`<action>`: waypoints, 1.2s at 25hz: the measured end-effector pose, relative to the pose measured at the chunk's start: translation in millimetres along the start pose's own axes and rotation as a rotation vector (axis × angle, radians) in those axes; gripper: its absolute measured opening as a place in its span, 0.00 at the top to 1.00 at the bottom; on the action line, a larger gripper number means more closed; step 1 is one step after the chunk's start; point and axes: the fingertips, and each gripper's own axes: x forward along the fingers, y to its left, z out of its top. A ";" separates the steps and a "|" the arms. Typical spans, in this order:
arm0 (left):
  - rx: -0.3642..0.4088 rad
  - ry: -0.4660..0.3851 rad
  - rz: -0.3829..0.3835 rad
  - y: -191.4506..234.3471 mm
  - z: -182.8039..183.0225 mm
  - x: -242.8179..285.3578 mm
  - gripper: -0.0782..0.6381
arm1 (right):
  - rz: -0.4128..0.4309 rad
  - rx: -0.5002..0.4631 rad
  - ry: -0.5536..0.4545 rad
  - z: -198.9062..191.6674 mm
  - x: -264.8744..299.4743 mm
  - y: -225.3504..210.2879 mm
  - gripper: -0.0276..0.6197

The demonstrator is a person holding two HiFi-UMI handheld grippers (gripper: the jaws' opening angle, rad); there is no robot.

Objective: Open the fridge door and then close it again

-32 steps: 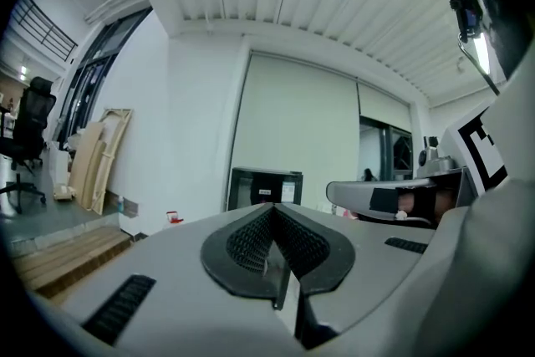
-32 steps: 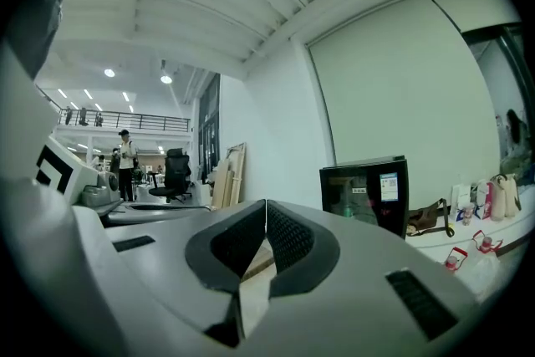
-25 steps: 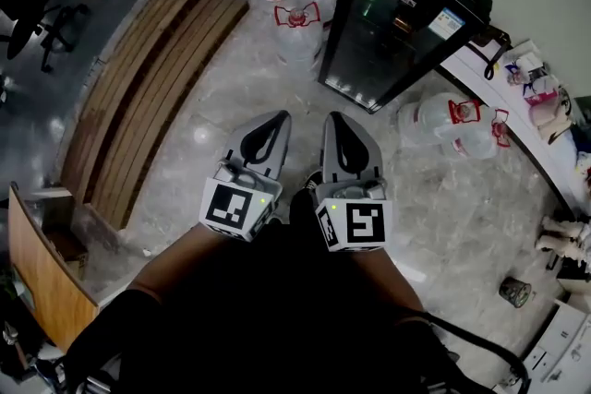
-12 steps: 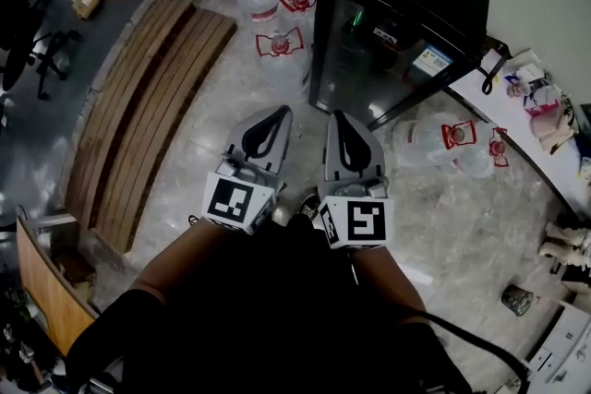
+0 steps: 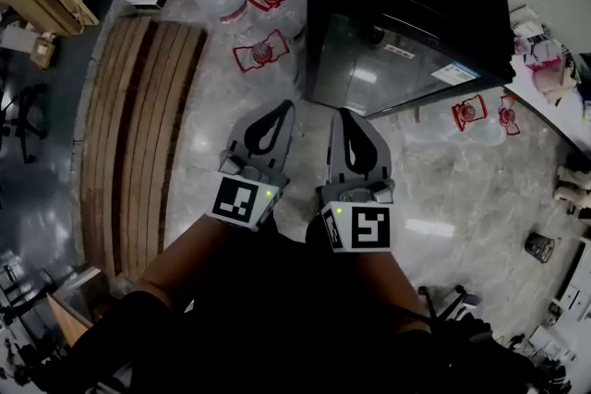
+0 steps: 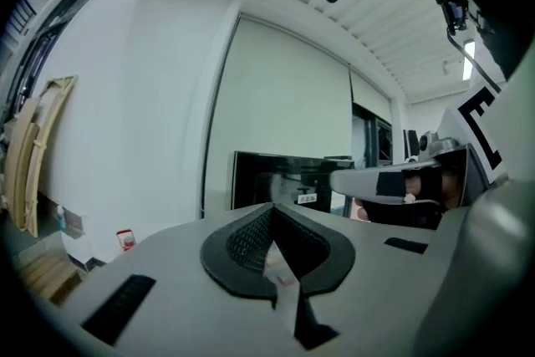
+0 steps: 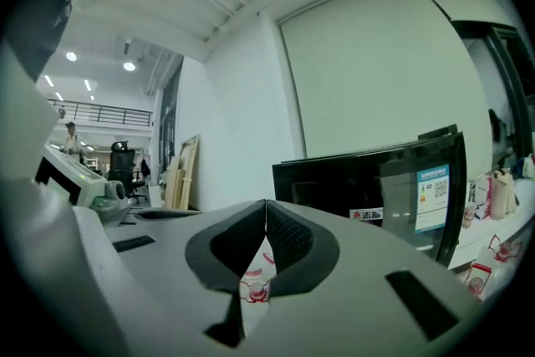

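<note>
The black fridge [image 5: 406, 5] stands at the top right of the head view, its glass door [image 5: 392, 74] shut and facing me. My left gripper [image 5: 275, 109] and right gripper [image 5: 345, 115] are held side by side, level, just short of the door's lower edge, touching nothing. Both are shut and empty. In the left gripper view the closed tips [image 6: 272, 207] point at the fridge [image 6: 284, 180]. In the right gripper view the closed tips [image 7: 266, 203] point left of the fridge [image 7: 376, 180], whose door carries a blue label [image 7: 431, 196].
Water jugs with red handles [image 5: 261, 51] stand on the floor left of the fridge, and more [image 5: 471, 111] lie to its right. Long wooden planks [image 5: 138, 125] lie at the left. A cluttered counter [image 5: 554, 69] runs along the right, and a small can [image 5: 540, 244] stands on the floor.
The fridge has grown larger and nearer in the head view as I walked towards it with both grippers. The jaws have stayed shut and the door stays shut.
</note>
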 end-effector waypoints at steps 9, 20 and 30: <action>0.057 0.035 -0.206 83.0 -92.1 120.4 0.76 | -0.145 0.017 0.045 -90.0 114.1 -26.9 0.93; 0.090 -0.016 -0.391 92.7 -160.4 186.8 0.68 | -0.225 0.064 0.119 -182.5 146.2 -56.6 0.93; 0.084 -0.044 -0.468 80.5 -167.5 190.0 0.72 | -0.270 0.085 0.131 -202.1 130.2 -73.5 0.93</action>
